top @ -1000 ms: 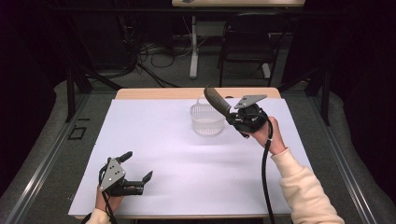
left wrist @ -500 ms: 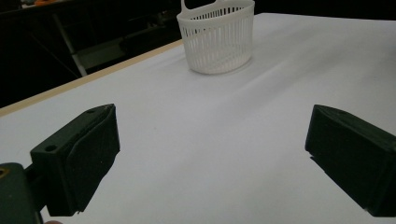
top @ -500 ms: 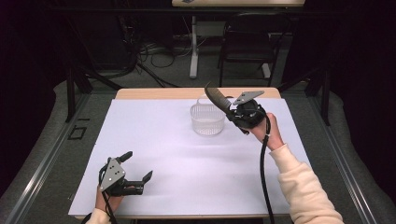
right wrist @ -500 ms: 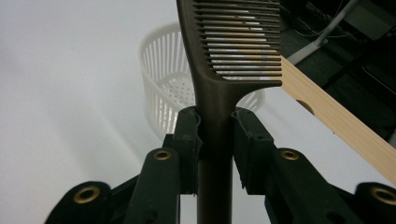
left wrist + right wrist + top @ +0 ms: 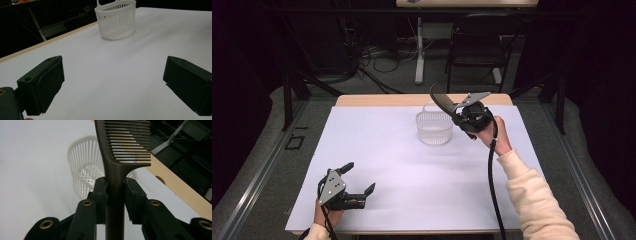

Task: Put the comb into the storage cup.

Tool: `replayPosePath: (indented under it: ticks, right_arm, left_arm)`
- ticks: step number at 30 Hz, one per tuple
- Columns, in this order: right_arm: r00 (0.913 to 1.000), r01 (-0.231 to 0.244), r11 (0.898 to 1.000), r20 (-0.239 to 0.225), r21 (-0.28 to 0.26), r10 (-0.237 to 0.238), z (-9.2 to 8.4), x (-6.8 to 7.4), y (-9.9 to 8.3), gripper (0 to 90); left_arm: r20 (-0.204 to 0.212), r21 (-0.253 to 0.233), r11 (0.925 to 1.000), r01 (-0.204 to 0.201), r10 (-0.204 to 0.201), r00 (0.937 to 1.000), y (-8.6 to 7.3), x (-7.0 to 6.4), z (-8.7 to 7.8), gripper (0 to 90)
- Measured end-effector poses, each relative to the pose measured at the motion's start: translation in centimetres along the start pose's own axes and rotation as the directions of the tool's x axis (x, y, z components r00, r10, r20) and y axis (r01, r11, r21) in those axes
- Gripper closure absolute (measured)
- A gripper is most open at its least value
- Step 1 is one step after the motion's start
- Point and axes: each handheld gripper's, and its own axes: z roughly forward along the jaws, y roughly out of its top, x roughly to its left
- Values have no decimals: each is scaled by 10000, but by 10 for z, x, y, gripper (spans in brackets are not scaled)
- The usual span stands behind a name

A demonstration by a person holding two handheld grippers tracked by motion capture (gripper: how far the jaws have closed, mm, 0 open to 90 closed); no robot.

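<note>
My right claw (image 5: pixel 115 195), clamped on a dark comb (image 5: pixel 120 157) raised just above the white basket (image 5: pixel 434 128), could snag its teeth on the rim and tip the basket over if lowered off-centre, while my left claw (image 5: pixel 360 176) idles agape.

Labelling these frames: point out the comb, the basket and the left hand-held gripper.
comb (image 5: pixel 120 157), right gripper view, on its spine beside the teeth.
basket (image 5: pixel 434 131), high view, on its near slatted wall.
left hand-held gripper (image 5: pixel 358 177), high view, midway between its open fingertips.
</note>
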Motion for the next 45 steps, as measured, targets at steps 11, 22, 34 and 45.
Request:
replayPosePath:
  ticks: [11,22,34,45]
  right_arm:
    - [9999,89,10000,99,-19,-88,4,-2,12,725]
    - [9996,165,9998,215,-60,-164,6,-5,19,725]
    - [9992,277,9996,299,-64,-275,9,-4,28,725]
    - [9989,367,9993,289,-84,-364,14,-3,36,725]
  left_arm:
    - [8,-2,10000,7,-7,10000,0,0,0,34]
    - [-4,-8,10000,9,-9,10000,0,0,0,35]
    - [-19,-25,10000,25,-25,10000,0,0,0,34]
    - [-34,-19,10000,9,-9,10000,0,0,0,33]
